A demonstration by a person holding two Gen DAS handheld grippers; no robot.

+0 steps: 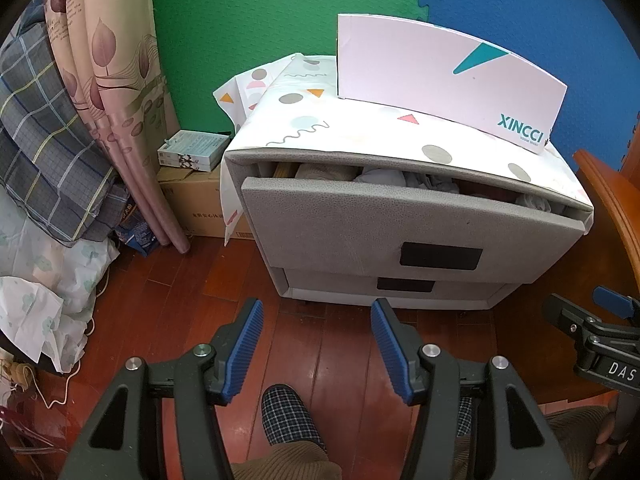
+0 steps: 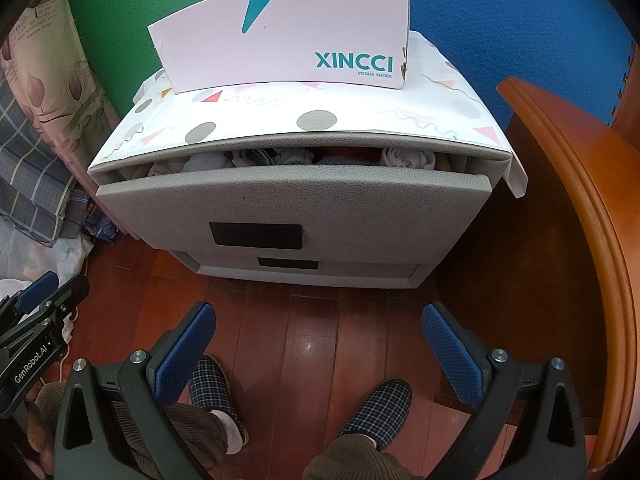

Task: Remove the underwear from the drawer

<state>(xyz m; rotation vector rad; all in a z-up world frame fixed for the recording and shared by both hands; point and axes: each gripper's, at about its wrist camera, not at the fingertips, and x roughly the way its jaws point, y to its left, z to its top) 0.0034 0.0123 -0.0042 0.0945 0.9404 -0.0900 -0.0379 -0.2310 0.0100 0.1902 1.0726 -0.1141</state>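
Note:
A grey two-drawer cabinet stands on the wooden floor. Its top drawer is pulled out a little, and rolled pale underwear shows in the gap. My left gripper hangs open over the floor in front of the cabinet, with nothing between its blue pads. To its right my right gripper is also open and empty, equally short of the drawer front. Each drawer front bears a black patch.
A white XINCCI shoe box sits on the patterned cloth over the cabinet top. A curved wooden furniture edge stands close on the right. Curtain, plaid bedding and a cardboard box crowd the left. A person's slippered feet are below.

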